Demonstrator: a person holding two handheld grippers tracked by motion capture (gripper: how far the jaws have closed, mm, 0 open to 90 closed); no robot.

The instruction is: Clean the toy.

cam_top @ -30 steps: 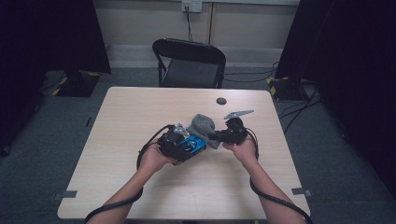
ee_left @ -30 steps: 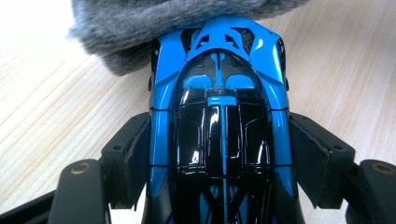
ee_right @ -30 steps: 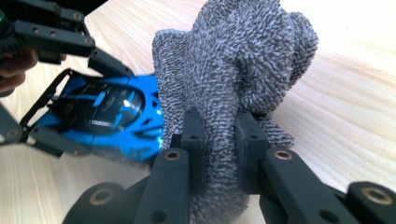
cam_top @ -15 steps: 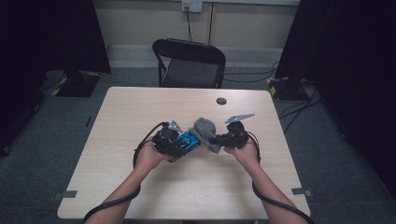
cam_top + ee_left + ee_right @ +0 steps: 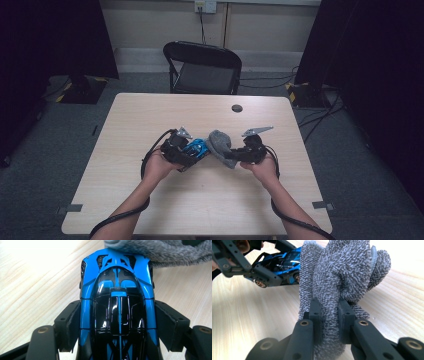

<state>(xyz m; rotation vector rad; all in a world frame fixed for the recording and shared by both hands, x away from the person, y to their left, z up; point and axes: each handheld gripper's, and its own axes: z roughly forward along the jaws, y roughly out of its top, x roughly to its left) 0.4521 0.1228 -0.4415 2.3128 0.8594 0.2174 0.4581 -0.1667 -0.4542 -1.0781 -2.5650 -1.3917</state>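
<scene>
A pale wooden bench [image 5: 150, 200] stands in a dim room with dark curtains at the sides and a black folding chair [image 5: 202, 67] behind it. Over the middle of the bench the left tool [image 5: 117, 322] grips a blue and black toy car [image 5: 117, 302] across its flanks, one pad on each side of the body, nose pointing away toward the grey cloth [image 5: 342, 277]. The right tool [image 5: 329, 315] is pinched tight on a bunched fold of that cloth, whose free end touches the car's front. The car looks like a light, hard plastic shell with a glossy finish — probably slippery, so the flat sides amid the body seem the best place to hold it, away from thin fins and wheels that might snap. The cloth looks soft, fluffy and limp; it should give no resistance and flop under its own weight, so a gathered wad — not a single edge — probably gives the firmest wiping face.
</scene>
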